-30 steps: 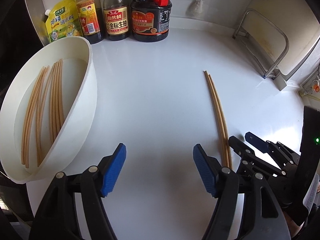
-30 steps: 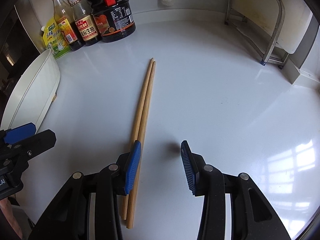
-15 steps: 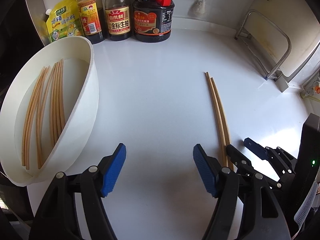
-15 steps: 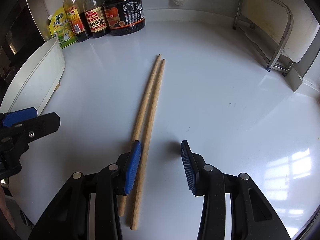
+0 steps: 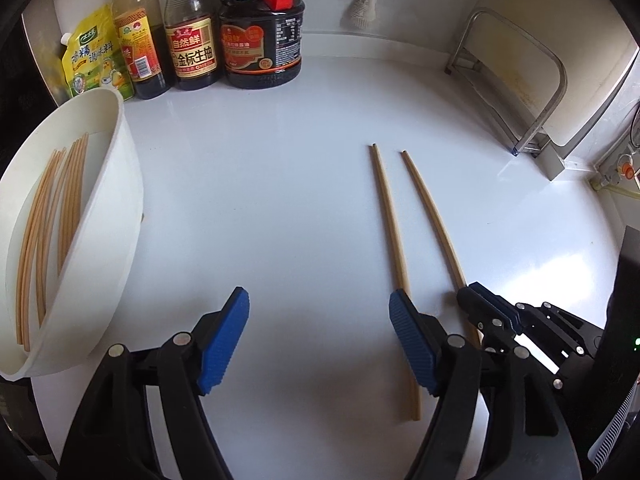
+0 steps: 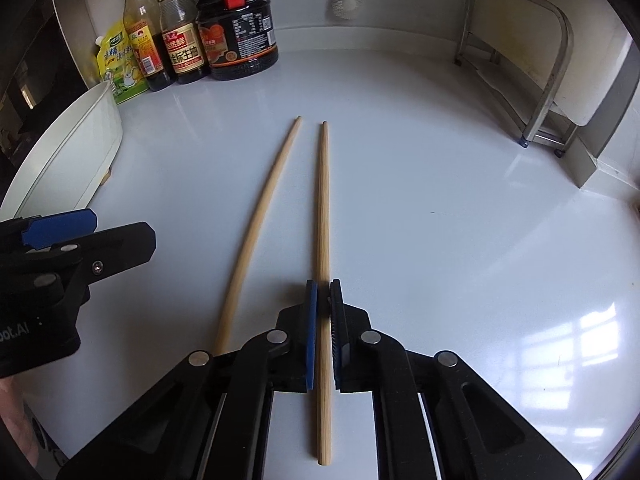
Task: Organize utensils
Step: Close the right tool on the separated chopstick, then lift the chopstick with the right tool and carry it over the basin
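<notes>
Both wrist views look steeply down, close over the white counter point(image 5: 320, 208); both share the sauce bottles point(image 6: 224, 36) behind.

Black angular left claw point(image 5: 318, 334), ribbed blue pads, silver rivets, right claw point(image 6: 323, 308) alike, faint white lettering, perhaps "bot.AI"

Chopsticks point(image 6: 323, 208): pale tan wood, plain. Surface point(image 5: 280, 184): glossy white. Bowl point(image 5: 116, 216): white, w/ tan sticks inside. Tongs: black frames, blue ribbed pads point(image 5: 224, 338), both sides. Bottles point(image 5: 192, 28): dark sauce, red/gold labels; jug point(image 5: 260, 40) black w/ red cap. Pouch point(image 5: 94, 54): yellow-green. Rack point(image 5: 532, 80): grey metal.
</notes>
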